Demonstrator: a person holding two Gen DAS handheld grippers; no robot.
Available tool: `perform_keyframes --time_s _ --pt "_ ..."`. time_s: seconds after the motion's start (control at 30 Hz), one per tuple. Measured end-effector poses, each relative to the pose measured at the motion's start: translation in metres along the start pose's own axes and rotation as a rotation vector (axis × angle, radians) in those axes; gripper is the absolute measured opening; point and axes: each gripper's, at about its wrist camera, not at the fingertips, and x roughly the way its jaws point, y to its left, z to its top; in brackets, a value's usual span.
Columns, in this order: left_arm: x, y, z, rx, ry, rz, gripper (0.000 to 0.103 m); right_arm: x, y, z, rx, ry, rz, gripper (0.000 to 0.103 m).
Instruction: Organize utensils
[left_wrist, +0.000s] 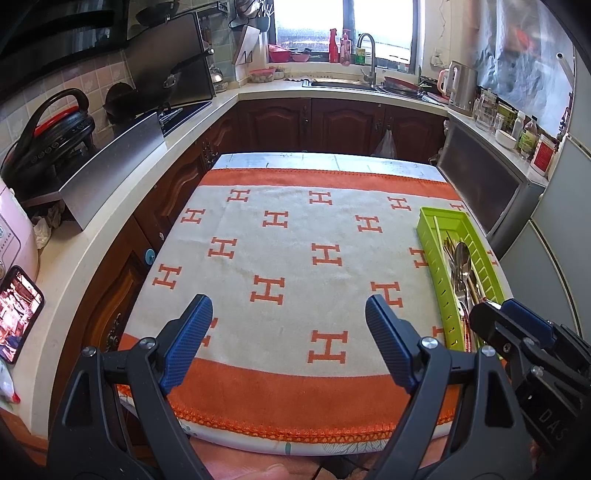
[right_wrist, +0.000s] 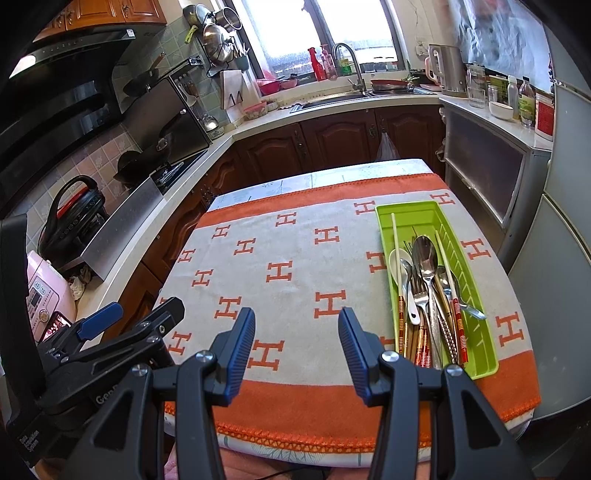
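Observation:
A green plastic utensil tray (right_wrist: 476, 339) lies on the right side of the table, on an orange and beige towel (right_wrist: 295, 280). It holds several spoons (right_wrist: 424, 254), forks (right_wrist: 419, 291), and chopsticks (right_wrist: 395, 240) lying lengthwise. The tray also shows in the left wrist view (left_wrist: 436, 266). My left gripper (left_wrist: 289, 306) is open and empty above the towel's near middle. My right gripper (right_wrist: 297, 317) is open and empty, just left of the tray's near end. The right gripper also shows at the tray's near end in the left wrist view (left_wrist: 495, 314).
The table (left_wrist: 332, 160) stands in a kitchen with counters on three sides. A stove and pans (right_wrist: 147, 162) are on the left, a sink (right_wrist: 332, 99) at the back, a grey cabinet (right_wrist: 487, 173) close on the right. A phone (left_wrist: 18, 314) lies on the left counter.

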Motion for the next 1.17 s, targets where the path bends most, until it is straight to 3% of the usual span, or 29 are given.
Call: perform_keyframes --time_s 1.17 --pt "0.011 0.004 -0.003 -0.001 0.020 -0.026 0.083 0.002 0.002 -0.010 -0.005 0.012 -0.014 0.047"
